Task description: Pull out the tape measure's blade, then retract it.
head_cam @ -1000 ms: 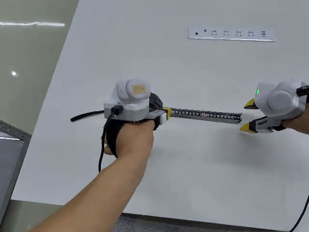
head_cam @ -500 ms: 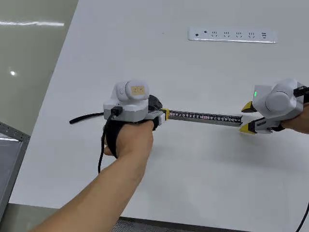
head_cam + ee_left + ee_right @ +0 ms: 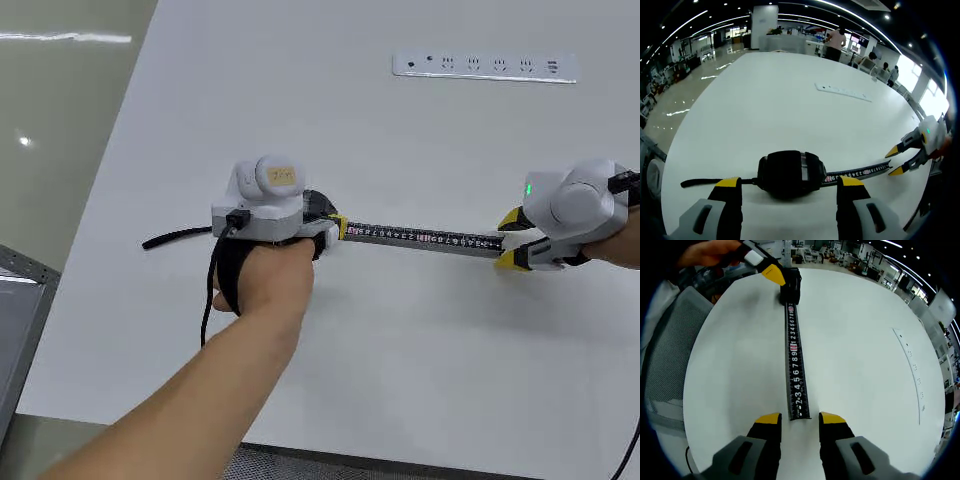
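Observation:
The tape measure's black case [image 3: 790,172] sits between my left gripper's [image 3: 789,184] yellow-tipped jaws, which are shut on it; its wrist strap [image 3: 175,238] trails left over the table. The blade [image 3: 425,238] lies pulled out flat along the white table [image 3: 400,340], numbers up. Its free end [image 3: 800,412] reaches in between the jaws of my right gripper [image 3: 800,419]. Those jaws stand open, one on each side of the blade's end, with a small gap on both sides. In the head view the left gripper [image 3: 335,228] is at the middle left and the right gripper [image 3: 510,240] at the far right.
A white power strip [image 3: 485,67] lies flat near the far side of the table. The table's left edge drops to a shiny floor [image 3: 60,120]. A grey mesh chair [image 3: 670,355] stands by the near edge. People stand far off in the hall.
My right gripper has come in to the blade's free end and its jaws have narrowed around it. The left gripper and the case have stayed roughly in place.

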`<state>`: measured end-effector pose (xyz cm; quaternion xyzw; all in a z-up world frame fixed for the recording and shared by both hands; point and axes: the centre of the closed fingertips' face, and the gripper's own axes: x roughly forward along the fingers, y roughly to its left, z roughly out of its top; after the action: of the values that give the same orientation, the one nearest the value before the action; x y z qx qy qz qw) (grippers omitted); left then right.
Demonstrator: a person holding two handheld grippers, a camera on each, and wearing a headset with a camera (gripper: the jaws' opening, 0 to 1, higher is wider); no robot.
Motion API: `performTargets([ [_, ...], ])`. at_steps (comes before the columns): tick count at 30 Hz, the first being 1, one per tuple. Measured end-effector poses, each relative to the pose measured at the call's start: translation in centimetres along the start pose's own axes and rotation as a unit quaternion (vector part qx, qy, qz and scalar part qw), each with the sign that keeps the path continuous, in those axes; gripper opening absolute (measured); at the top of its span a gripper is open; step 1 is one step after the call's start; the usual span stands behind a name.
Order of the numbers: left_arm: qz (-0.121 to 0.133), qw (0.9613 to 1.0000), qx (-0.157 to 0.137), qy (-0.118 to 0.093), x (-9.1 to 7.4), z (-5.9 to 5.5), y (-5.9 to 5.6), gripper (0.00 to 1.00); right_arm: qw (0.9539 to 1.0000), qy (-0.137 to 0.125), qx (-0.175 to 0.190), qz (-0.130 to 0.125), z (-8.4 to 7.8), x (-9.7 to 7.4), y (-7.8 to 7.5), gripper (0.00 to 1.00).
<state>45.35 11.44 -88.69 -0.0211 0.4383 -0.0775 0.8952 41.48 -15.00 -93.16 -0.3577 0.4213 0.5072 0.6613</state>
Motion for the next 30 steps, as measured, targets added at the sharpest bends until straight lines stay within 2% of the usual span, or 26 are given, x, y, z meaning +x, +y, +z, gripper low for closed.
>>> performTargets([
  [14, 0.004, 1.0000, -0.005, -0.005, 0.9, 0.3, 0.6, 0.73, 0.9999, 0.004, -0.009, 0.010, -0.3, 0.2, 0.0, 0.24],
  [30, 0.000, 0.9999, -0.010, 0.000, 1.7, 0.3, 0.1, 0.72, 0.9999, 0.004, -0.008, 0.014, -0.3, 0.4, 0.0, 0.21],
])
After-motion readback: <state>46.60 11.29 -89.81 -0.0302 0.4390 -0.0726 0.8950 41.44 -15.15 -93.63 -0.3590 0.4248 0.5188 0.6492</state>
